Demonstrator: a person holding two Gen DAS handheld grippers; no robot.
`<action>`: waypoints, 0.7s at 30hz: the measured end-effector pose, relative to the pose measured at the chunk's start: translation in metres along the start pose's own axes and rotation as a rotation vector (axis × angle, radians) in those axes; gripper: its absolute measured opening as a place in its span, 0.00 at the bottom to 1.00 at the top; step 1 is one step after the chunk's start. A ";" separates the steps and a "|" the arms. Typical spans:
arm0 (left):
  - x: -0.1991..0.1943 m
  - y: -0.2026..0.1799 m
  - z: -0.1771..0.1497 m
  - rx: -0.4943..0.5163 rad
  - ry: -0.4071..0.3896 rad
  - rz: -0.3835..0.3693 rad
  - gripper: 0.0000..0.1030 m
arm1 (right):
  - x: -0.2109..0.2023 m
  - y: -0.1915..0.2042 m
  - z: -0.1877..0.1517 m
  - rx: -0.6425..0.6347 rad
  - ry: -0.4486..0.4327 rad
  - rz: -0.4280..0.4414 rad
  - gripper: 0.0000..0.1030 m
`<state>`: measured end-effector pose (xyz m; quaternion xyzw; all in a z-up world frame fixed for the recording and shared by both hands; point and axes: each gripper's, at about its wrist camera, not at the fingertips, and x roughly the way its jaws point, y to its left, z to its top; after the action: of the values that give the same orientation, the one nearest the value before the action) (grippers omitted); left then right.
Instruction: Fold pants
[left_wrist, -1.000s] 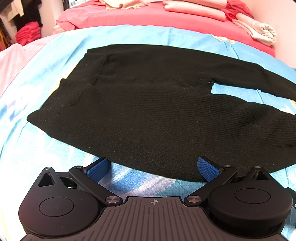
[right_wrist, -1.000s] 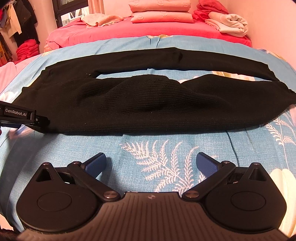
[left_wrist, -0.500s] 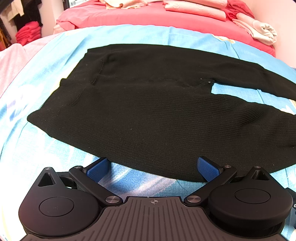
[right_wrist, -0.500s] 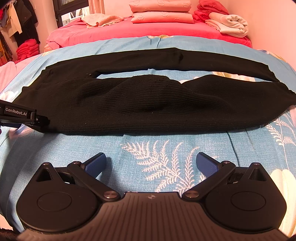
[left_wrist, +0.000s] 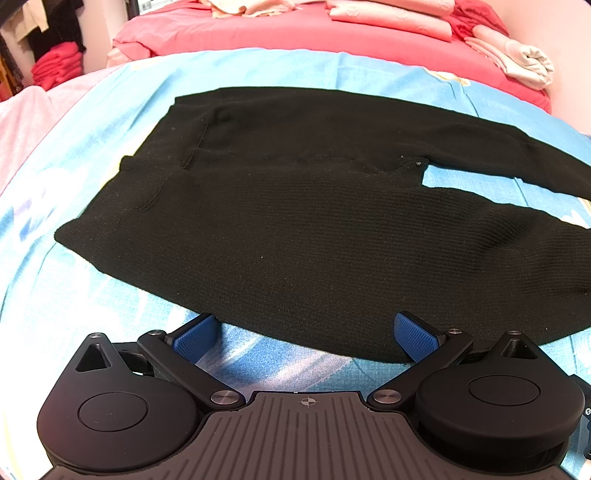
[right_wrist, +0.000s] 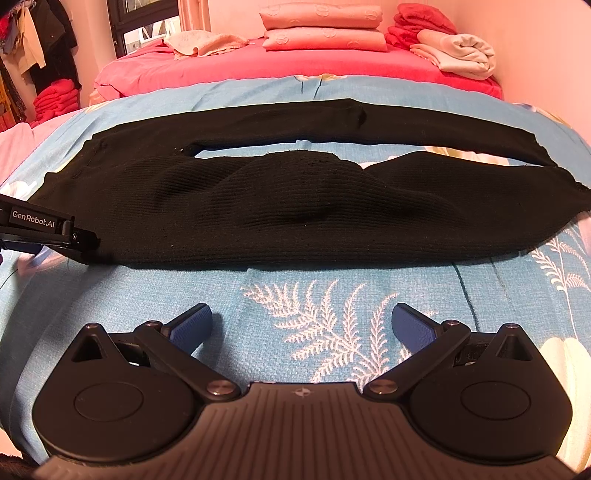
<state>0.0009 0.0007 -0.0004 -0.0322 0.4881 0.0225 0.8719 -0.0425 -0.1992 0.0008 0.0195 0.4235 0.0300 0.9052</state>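
Black pants lay flat on the bed, both grippers spread wide and empty.

Left wrist view: the left gripper (left_wrist: 306, 332) had its fingers (left_wrist: 194, 334) apart at the near hem of the pants (left_wrist: 295, 229), waistband left of them, legs running right. Right wrist view: the right gripper (right_wrist: 302, 325) stood spread over bare blue bedsheet (right_wrist: 325, 295), short of the pants' near edge; long axis crosswise, leg ends beyond the right finger.

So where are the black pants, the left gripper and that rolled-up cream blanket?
black pants (left_wrist: 295, 229), left wrist view, seat area.
left gripper (left_wrist: 306, 332), left wrist view, between its blue fingertips.
rolled-up cream blanket (right_wrist: 461, 53), right wrist view, roll's middle.
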 end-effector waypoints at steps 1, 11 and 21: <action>0.000 0.000 0.000 0.000 0.000 0.000 1.00 | 0.000 0.000 0.000 0.000 -0.002 0.000 1.00; 0.000 0.001 0.000 0.000 0.000 -0.001 1.00 | -0.001 0.002 -0.006 -0.008 -0.028 -0.001 1.00; -0.008 0.011 0.000 -0.015 0.024 -0.058 1.00 | -0.006 -0.007 -0.014 -0.047 -0.066 0.059 1.00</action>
<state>-0.0043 0.0111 0.0064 -0.0535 0.4974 0.0004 0.8659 -0.0569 -0.2062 -0.0045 0.0117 0.3918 0.0660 0.9176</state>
